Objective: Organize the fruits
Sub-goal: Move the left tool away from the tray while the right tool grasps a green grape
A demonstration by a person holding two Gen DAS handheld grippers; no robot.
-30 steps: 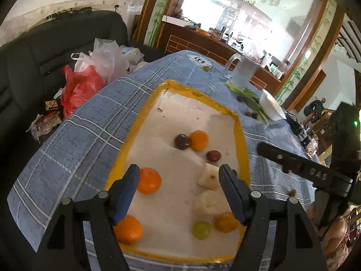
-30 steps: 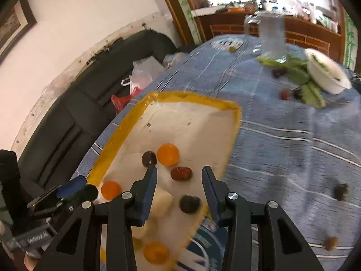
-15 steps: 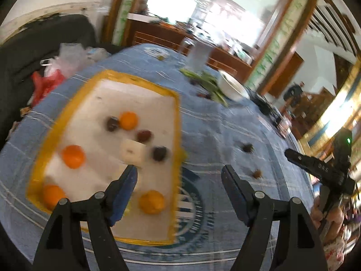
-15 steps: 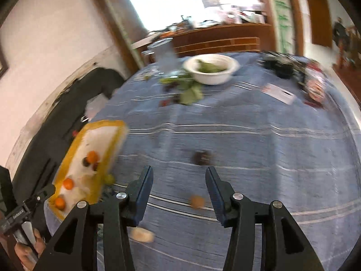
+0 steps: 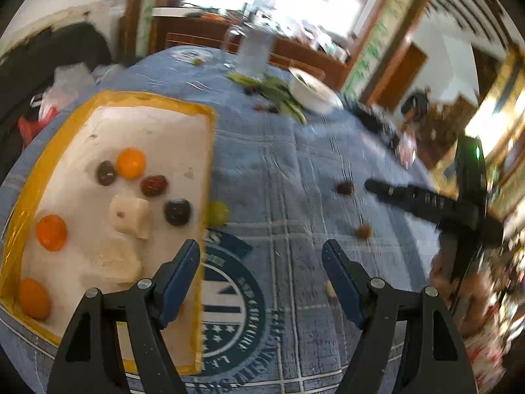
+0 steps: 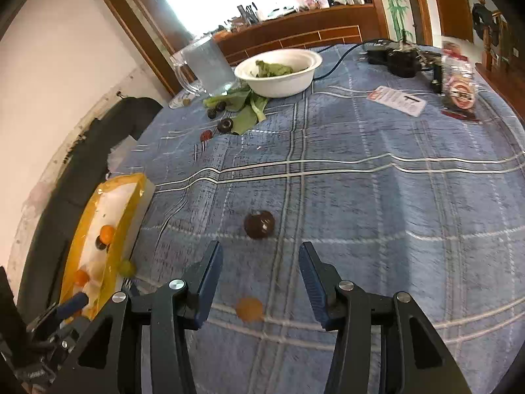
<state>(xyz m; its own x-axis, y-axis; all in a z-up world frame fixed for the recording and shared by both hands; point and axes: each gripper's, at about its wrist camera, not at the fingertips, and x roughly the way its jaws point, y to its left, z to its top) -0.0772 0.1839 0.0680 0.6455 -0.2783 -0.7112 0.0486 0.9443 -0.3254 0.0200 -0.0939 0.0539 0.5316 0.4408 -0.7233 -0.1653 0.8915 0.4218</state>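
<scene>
A yellow-rimmed white tray (image 5: 151, 97) (image 6: 129, 213) holds oranges (image 5: 131, 163), dark plums (image 5: 177, 211), a red date and pale chunks. A green grape (image 5: 217, 213) (image 6: 126, 266) lies on the cloth against its rim. My left gripper (image 5: 261, 257) hangs open over the tray's near corner, nothing in it. My right gripper (image 6: 259, 262) (image 5: 387, 190) is open above the blue cloth. A dark plum (image 6: 259, 224) (image 5: 344, 187) lies just beyond its fingertips, and a small orange-brown fruit (image 6: 249, 308) (image 5: 364, 230) sits on the cloth below the gap.
At the far side stand a white bowl (image 6: 279, 72) of greens, a glass pitcher (image 6: 206, 65), loose leaves (image 6: 246, 111) and a few dark fruits (image 6: 224, 125). Cables, a card and packets lie at the back right (image 6: 400, 59). A black sofa (image 6: 98, 138) runs along the left.
Both views have swung right, from over the tray to the open blue cloth. The right gripper's jaws stand a little wider, with the loose plum and small fruit now before them.
</scene>
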